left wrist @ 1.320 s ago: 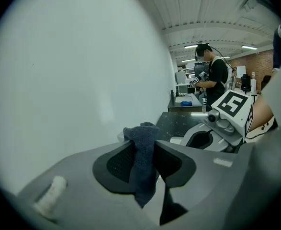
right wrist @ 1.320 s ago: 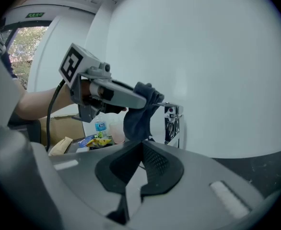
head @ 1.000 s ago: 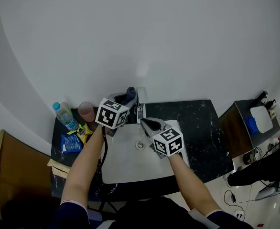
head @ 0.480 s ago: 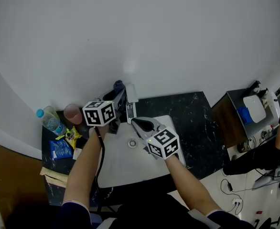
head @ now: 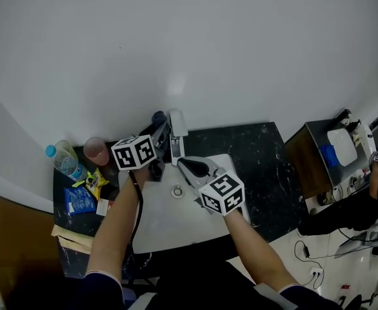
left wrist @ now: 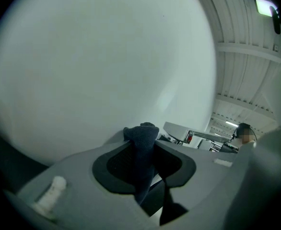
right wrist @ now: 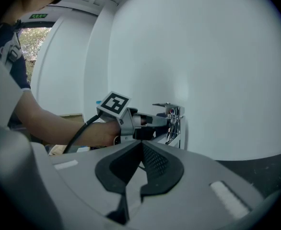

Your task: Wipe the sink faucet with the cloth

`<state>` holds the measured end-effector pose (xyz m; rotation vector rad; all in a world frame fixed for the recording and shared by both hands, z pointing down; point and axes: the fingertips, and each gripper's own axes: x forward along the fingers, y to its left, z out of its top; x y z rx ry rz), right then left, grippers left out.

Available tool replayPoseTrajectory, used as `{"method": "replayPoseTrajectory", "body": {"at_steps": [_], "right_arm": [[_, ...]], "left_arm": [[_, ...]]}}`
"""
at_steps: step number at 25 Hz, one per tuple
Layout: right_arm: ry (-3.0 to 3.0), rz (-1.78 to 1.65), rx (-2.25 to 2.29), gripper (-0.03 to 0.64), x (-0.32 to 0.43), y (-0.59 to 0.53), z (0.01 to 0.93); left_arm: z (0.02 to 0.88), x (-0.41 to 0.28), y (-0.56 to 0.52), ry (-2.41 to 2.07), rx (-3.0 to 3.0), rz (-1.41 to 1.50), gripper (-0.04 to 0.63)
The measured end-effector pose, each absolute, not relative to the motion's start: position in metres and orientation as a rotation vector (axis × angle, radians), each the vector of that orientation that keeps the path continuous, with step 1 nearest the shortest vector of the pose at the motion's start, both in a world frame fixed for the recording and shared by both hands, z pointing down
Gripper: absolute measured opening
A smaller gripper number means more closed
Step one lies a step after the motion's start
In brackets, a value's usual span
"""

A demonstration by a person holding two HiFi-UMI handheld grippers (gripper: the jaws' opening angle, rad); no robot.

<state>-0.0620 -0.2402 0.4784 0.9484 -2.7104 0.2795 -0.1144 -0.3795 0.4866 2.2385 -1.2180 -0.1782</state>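
Two risks stand out. Only a short tuft of the dark cloth (left wrist: 141,171) pokes past the tips of the left gripper (left wrist: 145,142), whose jaws are clamped on it. A stroke pressed too hard could therefore bring bare plastic against the chrome faucet (right wrist: 173,123) instead of fabric. A sideways push might also nudge the lever on top and start the water. In the right gripper view the cloth-bearing tips lie just beside the faucet's body, on its left; contact cannot be confirmed. The faucet stands at the back of the sink (head: 157,231), set in the dark desk (head: 260,154). The right gripper (right wrist: 141,145), jaws together and empty, hovers over the basin.
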Motion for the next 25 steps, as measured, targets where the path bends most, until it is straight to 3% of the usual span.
{"method": "replayPoseTrajectory", "body": {"at_steps": [10,25], "right_arm": [[-2.715,0.283,0.953,0.003,-0.062,-0.241,0.478],[-2.709,0.295,0.959,0.003,-0.061,-0.242,0.478]], "left_arm": [[0.521,-0.112,-0.377,-1.145,1.997,-0.301,0.112],[0.419,-0.107,-0.368,-0.938,2.113,-0.63,0.109]]}}
